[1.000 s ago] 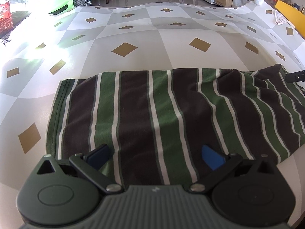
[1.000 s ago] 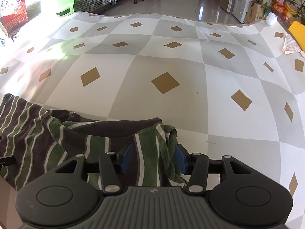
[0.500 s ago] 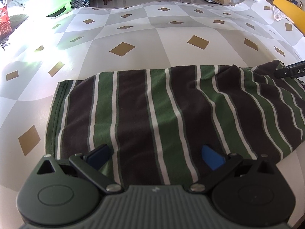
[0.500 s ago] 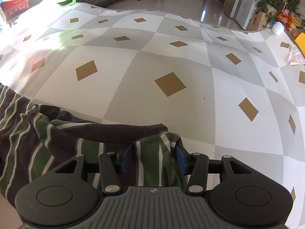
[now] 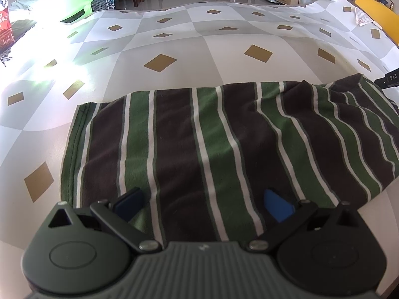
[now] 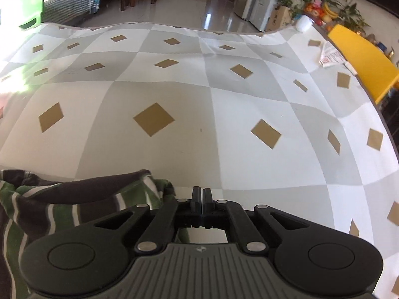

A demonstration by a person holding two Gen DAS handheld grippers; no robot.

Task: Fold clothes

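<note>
Around us is a living room, with a fridge, plants and fruit at the back, and the work happens on a wide surface (image 5: 224, 49) under a cloth of grey and white checks with tan diamonds.

From the left wrist we see the shirt (image 5: 224, 144), striped green, brown and white, lying across the near edge of the surface. Its left part is flat; its right end is bunched and raised toward the right edge. The left claw (image 5: 203, 203) stands with its blue pads wide apart over the shirt's near hem, clamped on nothing. It sits just where it sat a second ago. At the far right a dark tip of the other tool (image 5: 390, 79) shows beside the bunched end.

From the right wrist we see only the shirt's rumpled right end (image 6: 82, 199), low on the left near the near edge. The right claw (image 6: 200, 195) has its pads together, with bare surface ahead of them. A second ago those pads were apart with the green hem between them; they have just been closing, and the view has swung right, so the cloth now lies left of the pads. We can see no fabric between the visible pad tips, though what lies lower between them is hidden.

We judge the pinch on the right corner may have missed or caught only a sliver. If so, the fold cannot start until that corner is gripped again, while the left claw has yet to close on its hem.
</note>
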